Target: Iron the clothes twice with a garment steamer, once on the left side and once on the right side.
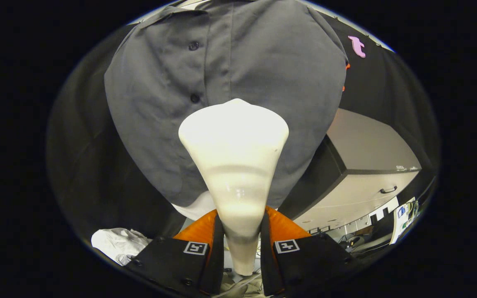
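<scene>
A grey button-up shirt (230, 74) hangs in front of the booth's black wall, its placket with dark buttons running down just left of centre. My gripper (242, 225) is shut on the narrow neck of a white garment steamer (234, 153), both fingers pressing its sides. The steamer's wide head points at the shirt's lower middle, close to the fabric or against it; contact cannot be told. A white garment hem shows below the grey shirt, behind the steamer.
A beige cabinet (371, 165) with a dark handle stands to the right of the shirt. A crumpled white cloth (118, 244) lies low to the left of the fingers. Cables lie under the gripper.
</scene>
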`<action>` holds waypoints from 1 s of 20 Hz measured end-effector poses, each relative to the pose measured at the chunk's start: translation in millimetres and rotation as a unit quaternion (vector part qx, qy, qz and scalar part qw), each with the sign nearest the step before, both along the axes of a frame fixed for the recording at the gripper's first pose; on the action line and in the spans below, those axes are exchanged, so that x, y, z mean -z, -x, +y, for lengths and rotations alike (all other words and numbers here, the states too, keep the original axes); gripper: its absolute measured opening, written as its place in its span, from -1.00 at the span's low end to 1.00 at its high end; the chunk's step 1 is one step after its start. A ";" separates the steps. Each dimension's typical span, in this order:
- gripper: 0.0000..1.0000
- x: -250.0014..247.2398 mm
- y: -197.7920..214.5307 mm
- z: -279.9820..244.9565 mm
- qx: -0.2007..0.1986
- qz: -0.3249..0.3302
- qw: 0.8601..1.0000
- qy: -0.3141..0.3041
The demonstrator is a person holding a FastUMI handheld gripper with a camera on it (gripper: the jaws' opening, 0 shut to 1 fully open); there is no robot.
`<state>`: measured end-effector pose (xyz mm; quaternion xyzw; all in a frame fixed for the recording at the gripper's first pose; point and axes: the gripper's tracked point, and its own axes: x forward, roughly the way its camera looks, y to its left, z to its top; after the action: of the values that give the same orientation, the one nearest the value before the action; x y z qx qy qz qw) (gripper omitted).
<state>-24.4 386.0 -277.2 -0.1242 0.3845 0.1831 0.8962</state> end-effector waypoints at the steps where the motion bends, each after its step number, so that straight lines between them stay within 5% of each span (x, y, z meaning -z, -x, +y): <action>1: -0.10 -10.0 0.3 5.5 -0.005 -0.008 1.000 -0.005; 20: -0.11 -134.2 -20.6 112.0 -0.057 -0.094 0.993 -0.051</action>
<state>-3.8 498.0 -142.9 -0.1168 0.2814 0.2404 0.9216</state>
